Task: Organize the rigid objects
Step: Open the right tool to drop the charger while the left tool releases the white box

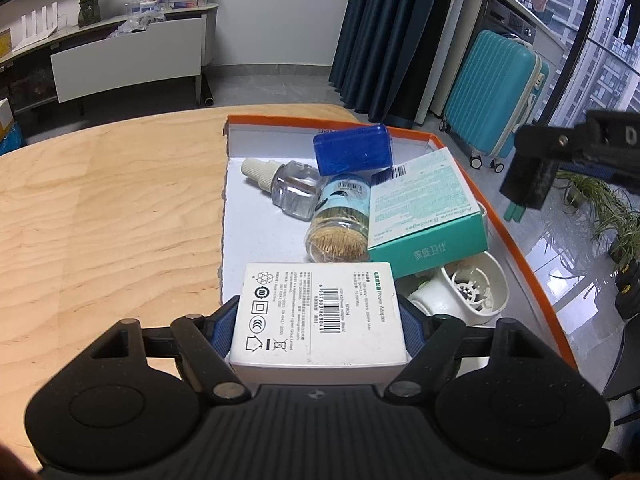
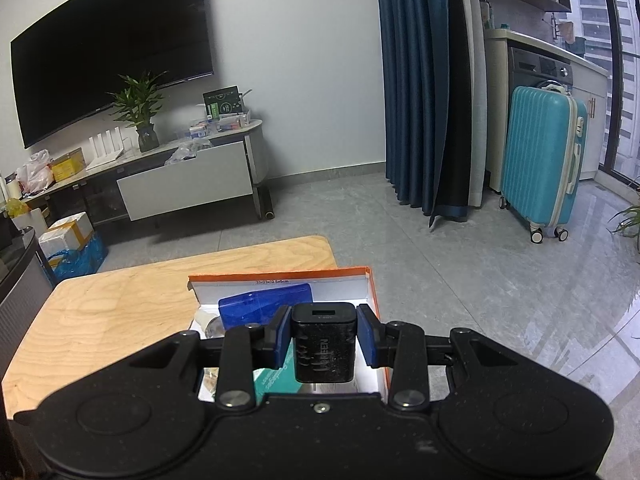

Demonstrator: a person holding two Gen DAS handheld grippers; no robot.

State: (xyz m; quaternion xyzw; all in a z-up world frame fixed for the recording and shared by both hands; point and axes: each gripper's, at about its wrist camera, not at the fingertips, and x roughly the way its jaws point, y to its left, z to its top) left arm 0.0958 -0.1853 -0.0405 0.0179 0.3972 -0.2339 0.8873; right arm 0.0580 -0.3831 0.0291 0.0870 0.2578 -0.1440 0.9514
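Left gripper (image 1: 320,312) sat low in the left wrist frame, jaws pinching a white power adapter box (image 1: 318,314) from both sides, blue pads tight against its edges. Held that box over the near end of an orange-rimmed cardboard tray (image 1: 520,248), itself parked on a wooden table (image 1: 112,208).

Inside the tray, middle of the frame: a clear bottle (image 1: 294,192) with a cream cap lying on its side, a toothpick jar (image 1: 340,232) tipped over just beside it, a teal bandage box (image 1: 426,212) leaning against the jar, and a blue plastic case (image 1: 352,150) propped at the far end. Lower right of the tray, a white plastic cup-like thing (image 1: 468,288), partly tucked under the bandage box.

Right gripper (image 2: 324,332) showed up bottom centre in its own view, jaws clamped on a black charger brick (image 2: 324,344), hovering above the tray's right side. Same gripper and brick visible at the right edge of the left wrist frame, well above the tray.

Off in the background: teal suitcase (image 2: 540,160), dark TV (image 2: 112,52), blue curtain (image 2: 412,80).
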